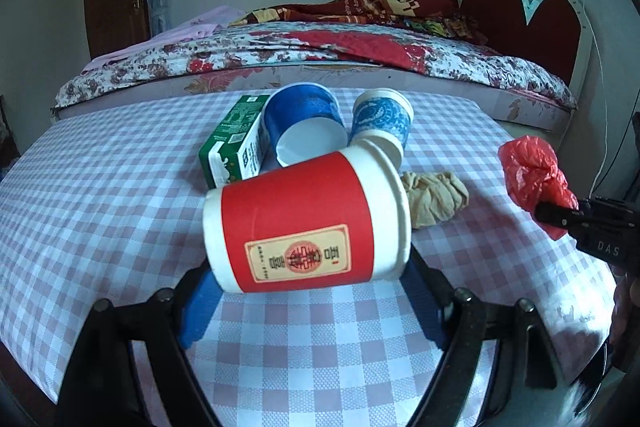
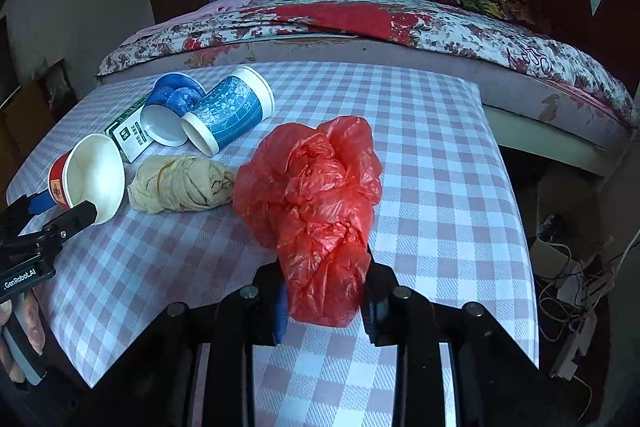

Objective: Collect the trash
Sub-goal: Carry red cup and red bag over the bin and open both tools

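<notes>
A red paper cup (image 1: 304,215) lies sideways between the blue pads of my left gripper (image 1: 310,279), which is shut on it at base and rim. The right wrist view shows the same cup (image 2: 86,179) at the far left, open mouth toward the camera. My right gripper (image 2: 326,291) is shut on a crumpled red plastic bag (image 2: 316,195), held just above the checked tablecloth (image 2: 440,167). That bag (image 1: 532,171) also appears at the right edge of the left wrist view.
Behind the red cup lie a green carton (image 1: 236,143), a plain blue cup (image 1: 304,123), a patterned blue cup (image 1: 382,119) and a beige crumpled wad (image 1: 434,199). A bed (image 1: 320,47) stands past the table's far edge. Tangled cables (image 2: 568,287) sit on the floor to the right.
</notes>
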`<state>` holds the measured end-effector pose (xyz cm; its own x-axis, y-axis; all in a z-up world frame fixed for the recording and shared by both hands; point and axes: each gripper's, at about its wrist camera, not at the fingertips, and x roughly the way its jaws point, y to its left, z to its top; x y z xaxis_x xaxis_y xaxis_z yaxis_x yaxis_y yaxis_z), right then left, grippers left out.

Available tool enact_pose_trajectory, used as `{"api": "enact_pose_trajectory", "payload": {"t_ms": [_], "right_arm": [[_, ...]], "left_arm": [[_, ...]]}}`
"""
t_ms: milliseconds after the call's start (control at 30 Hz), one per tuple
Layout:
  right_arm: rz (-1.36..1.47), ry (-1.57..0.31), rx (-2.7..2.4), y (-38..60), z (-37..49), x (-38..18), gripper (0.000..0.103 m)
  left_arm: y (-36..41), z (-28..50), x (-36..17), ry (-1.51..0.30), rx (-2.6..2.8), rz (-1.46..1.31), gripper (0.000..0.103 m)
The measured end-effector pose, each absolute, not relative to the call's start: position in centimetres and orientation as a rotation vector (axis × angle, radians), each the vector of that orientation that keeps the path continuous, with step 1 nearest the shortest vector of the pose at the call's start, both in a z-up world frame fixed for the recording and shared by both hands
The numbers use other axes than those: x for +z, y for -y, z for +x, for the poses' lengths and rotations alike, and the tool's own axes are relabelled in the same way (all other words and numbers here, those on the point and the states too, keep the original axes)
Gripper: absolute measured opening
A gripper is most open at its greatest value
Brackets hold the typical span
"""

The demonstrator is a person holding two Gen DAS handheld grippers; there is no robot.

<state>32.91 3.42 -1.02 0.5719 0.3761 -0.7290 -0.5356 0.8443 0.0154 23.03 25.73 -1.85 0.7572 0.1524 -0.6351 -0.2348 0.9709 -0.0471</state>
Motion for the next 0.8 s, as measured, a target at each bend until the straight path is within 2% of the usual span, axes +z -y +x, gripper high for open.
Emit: {"api": "enact_pose_trajectory", "payload": {"t_ms": [800], "right_arm": [[-0.155,-0.690,0.499,4.9,23.3,3.7,0.030]], "left_arm": [[-17.6,17.5,1.3,-0.615,0.100,-0.077,0.083]]}}
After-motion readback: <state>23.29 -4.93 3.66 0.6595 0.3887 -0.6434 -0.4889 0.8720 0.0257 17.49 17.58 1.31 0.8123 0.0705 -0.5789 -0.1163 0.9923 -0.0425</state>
